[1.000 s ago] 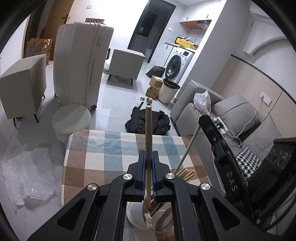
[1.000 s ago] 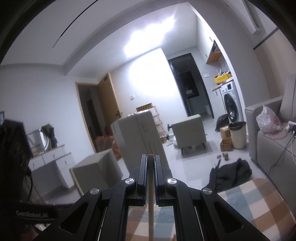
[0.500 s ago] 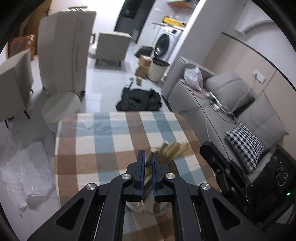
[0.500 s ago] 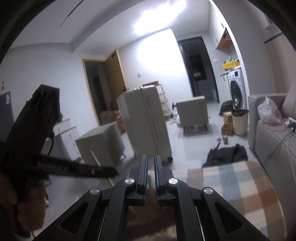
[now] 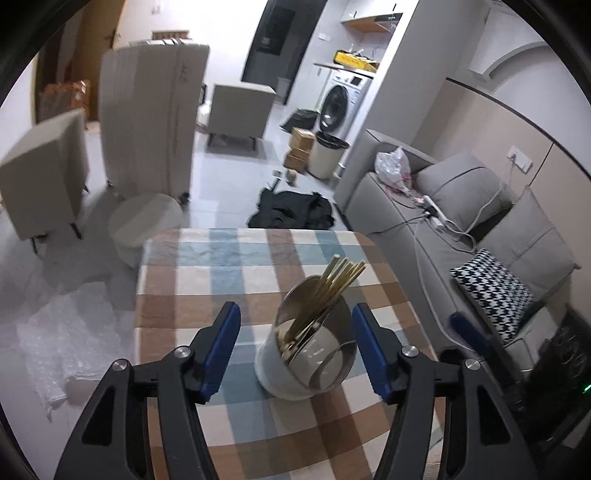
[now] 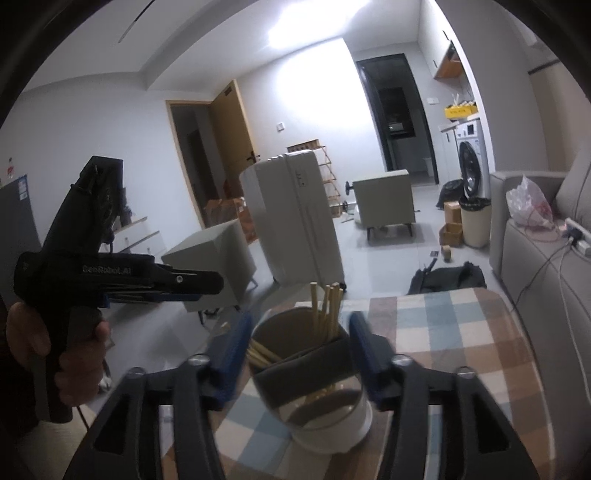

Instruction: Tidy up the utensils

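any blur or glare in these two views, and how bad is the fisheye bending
Left wrist view: dim and fairly sharp at the utensil holder, softer towards the edges; fisheye bows the sofa and walls. Right wrist view: a ceiling light blows out into white glare on the far wall, and the right gripper's blue pads look smeared; the doorway leans inward.

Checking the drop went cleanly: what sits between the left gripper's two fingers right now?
In the left wrist view, the utensil holder with the chopsticks stands between the open fingers, untouched.
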The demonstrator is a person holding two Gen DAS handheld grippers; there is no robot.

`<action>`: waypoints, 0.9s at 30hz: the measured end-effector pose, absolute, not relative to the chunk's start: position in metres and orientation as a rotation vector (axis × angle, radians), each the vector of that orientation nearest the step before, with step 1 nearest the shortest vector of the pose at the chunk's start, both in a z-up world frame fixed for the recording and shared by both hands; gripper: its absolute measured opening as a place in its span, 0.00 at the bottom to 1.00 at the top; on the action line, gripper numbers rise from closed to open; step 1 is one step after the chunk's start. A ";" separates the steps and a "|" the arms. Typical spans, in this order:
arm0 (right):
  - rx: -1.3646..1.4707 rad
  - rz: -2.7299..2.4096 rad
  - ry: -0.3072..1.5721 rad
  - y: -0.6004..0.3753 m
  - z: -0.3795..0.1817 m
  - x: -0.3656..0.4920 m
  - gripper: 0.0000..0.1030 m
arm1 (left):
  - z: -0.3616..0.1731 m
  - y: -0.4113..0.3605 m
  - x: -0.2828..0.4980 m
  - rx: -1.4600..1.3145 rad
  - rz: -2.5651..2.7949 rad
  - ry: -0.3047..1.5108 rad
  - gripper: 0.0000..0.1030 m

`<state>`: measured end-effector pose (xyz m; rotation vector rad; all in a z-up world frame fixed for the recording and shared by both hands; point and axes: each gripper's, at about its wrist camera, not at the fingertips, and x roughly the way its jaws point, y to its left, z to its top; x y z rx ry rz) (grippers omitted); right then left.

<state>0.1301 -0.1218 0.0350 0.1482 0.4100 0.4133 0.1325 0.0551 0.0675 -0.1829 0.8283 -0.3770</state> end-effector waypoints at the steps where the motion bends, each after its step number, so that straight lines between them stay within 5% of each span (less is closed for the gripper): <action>1: 0.153 0.411 0.404 -0.123 0.039 0.126 0.67 | 0.068 0.056 0.127 -0.177 -0.362 0.818 0.57; 5: 0.169 0.405 0.389 -0.126 0.050 0.115 0.80 | 0.071 0.053 0.101 -0.138 -0.278 0.760 0.74; 14: 0.138 0.389 0.365 -0.126 0.058 0.081 0.92 | 0.072 0.049 0.068 -0.101 -0.187 0.680 0.86; 27: 0.129 0.365 0.356 -0.128 0.060 0.064 1.00 | 0.073 0.047 0.053 -0.054 -0.106 0.621 0.87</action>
